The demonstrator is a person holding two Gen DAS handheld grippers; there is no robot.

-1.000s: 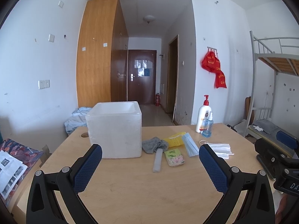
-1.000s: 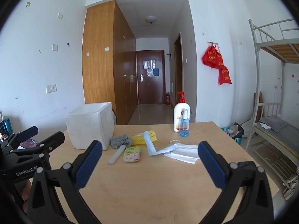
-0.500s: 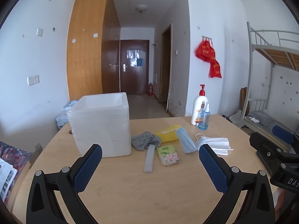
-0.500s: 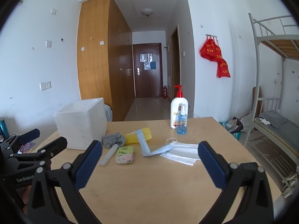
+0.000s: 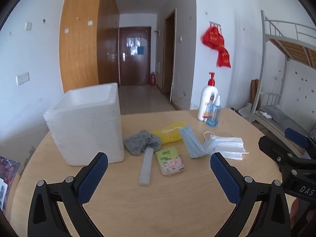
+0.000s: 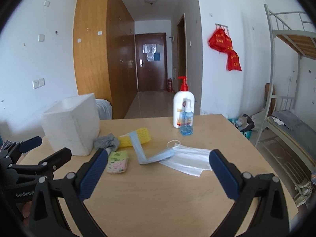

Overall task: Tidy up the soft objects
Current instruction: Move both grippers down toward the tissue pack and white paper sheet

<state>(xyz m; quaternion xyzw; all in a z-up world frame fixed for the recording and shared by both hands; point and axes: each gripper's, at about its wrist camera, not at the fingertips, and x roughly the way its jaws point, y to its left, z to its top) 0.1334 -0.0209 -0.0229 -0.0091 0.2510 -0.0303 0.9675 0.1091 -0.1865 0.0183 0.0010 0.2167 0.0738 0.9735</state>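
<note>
My left gripper [image 5: 159, 165] hangs over the near part of the table [image 5: 158, 207] with its jaws spread wide and nothing between them. My right gripper [image 6: 158, 163] is the same, released and empty.

I take the foam box [image 5: 85, 126] as my landmark; it stands upright on the table. Just right of it lies a grey cloth [image 5: 142, 142], with a pale strip [image 5: 146, 167] running from the cloth toward me. A yellow net [image 5: 169, 134] lies behind and right of the cloth. A tissue pack [image 5: 170, 161] sits right of the strip. Further right are a blue mask [image 5: 192, 143], folded, and white masks [image 5: 229, 146] touching it. Two bottles [image 5: 209, 106] stand far right of the box, well behind the masks.
</note>
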